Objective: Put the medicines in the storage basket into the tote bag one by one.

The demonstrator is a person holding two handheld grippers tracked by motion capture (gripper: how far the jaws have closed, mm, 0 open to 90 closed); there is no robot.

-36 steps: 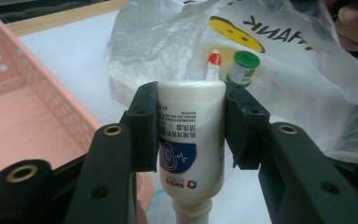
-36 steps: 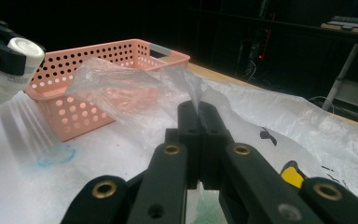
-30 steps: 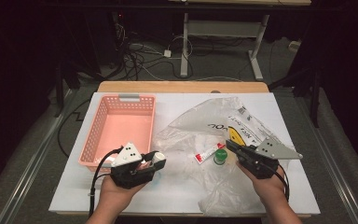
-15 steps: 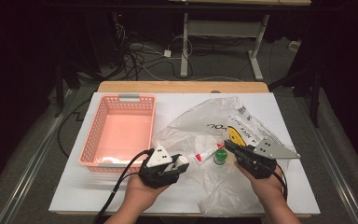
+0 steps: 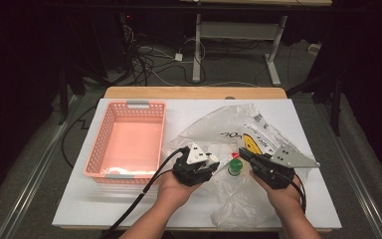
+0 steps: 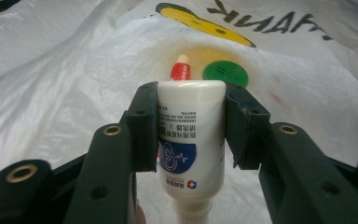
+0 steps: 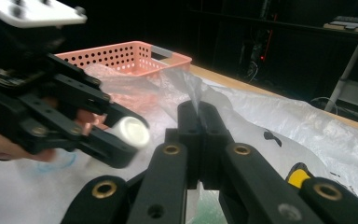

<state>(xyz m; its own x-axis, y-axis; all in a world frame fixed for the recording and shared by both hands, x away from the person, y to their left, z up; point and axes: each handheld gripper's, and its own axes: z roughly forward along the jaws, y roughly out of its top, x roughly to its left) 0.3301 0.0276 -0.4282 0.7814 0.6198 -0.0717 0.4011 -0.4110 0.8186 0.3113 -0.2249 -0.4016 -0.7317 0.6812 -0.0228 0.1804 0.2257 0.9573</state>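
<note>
A small white bottle [image 6: 191,140] with a blue label sits crosswise between the jaws of my left gripper [image 6: 191,100], which is shut on it. That gripper [image 5: 213,162] hovers at the left side of a clear plastic bag [image 5: 258,134] with a yellow smiley print. Inside the bag lie a green round lid [image 6: 225,73] and a red-capped tube [image 6: 181,70], also seen as the green lid [image 5: 235,167] from above. My right gripper [image 7: 198,112] is shut on a pinch of the bag's film and holds it up; from above it [image 5: 246,155] sits right of the lid.
A pink perforated basket [image 5: 129,107] stands on the white table top [image 5: 104,204] to the left, with nothing in it. The bag spreads over the table's middle and right. Table frames and cables lie on the dark floor beyond.
My left gripper has travelled right with the white bottle, from in front of the basket to the bag beside the green lid. The right gripper has stayed put on the film.
</note>
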